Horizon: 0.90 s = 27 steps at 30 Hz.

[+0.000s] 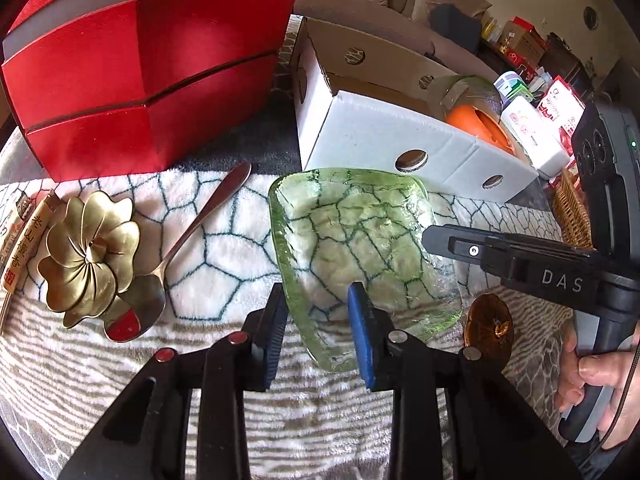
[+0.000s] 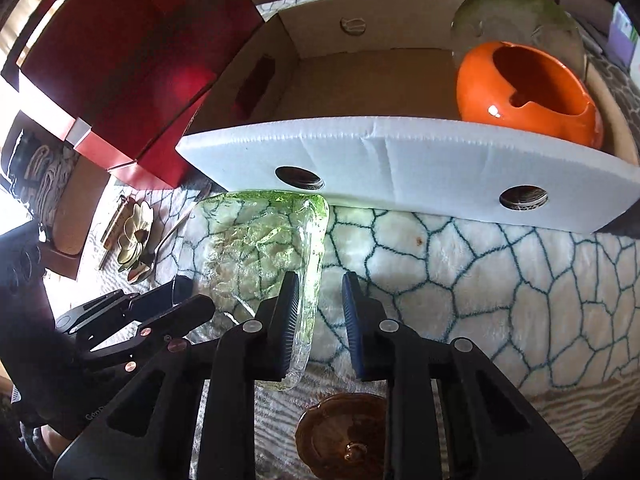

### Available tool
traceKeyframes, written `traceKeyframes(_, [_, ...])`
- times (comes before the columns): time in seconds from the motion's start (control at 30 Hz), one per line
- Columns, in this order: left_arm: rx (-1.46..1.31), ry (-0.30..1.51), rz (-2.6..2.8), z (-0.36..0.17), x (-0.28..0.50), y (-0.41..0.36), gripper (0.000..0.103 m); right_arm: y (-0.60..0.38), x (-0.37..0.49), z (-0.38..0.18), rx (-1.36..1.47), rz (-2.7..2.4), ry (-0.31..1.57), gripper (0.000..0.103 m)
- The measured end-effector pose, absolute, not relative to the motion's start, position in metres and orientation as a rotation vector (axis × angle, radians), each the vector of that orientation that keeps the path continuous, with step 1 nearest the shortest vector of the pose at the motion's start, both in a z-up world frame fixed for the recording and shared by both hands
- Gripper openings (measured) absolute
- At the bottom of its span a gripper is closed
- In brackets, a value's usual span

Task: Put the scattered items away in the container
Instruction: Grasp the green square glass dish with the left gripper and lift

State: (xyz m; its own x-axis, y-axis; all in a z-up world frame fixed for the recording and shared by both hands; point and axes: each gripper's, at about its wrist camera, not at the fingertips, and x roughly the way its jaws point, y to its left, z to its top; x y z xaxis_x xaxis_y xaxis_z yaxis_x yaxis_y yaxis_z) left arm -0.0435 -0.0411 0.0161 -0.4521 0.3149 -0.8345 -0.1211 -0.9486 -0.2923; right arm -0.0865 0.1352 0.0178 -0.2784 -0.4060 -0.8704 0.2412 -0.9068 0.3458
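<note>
A square green glass dish lies on the patterned blanket in front of the white cardboard box; it also shows in the right wrist view. My left gripper is open, its jaws on either side of the dish's near left edge. My right gripper is open, its jaws astride the dish's right rim; its finger shows in the left wrist view. The box holds an orange ceramic bowl and a green glass plate.
A brass flower dish, a metal spoon and an incense packet lie left of the glass dish. A small amber glass dish sits near my right gripper. A red box stands behind. A wicker basket is at right.
</note>
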Motion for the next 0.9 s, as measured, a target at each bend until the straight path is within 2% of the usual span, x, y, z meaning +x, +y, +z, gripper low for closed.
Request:
traceKeyframes(0.1, [-1.471, -0.328, 2.47, 0.015, -0.045, -0.046, 0.025, 0.129, -0.086, 0.016, 1.566, -2.221, -0.224, 0.014])
traceKeyframes(0.27, [-1.483, -0.366, 2.456, 0.015, -0.048, -0.049, 0.023, 0.13, -0.084, 0.019, 1.572, -2.222, -0.23, 0.013])
traceKeyframes(0.4, [-1.497, -0.468, 2.4, 0.016, -0.046, -0.06, 0.019, 0.134, -0.076, 0.029, 1.547, -2.212, -0.262, 0.011])
traceKeyframes(0.7, [-1.384, -0.425, 2.435, 0.059, -0.028, -0.06, 0.019, 0.143, -0.056, 0.073, 1.437, -2.233, -0.29, 0.01])
traceKeyframes(0.9, [-1.271, -0.408, 2.453, 0.101, -0.042, -0.05, 0.019, 0.162, -0.073, 0.114, 1.348, -2.298, -0.311, 0.01])
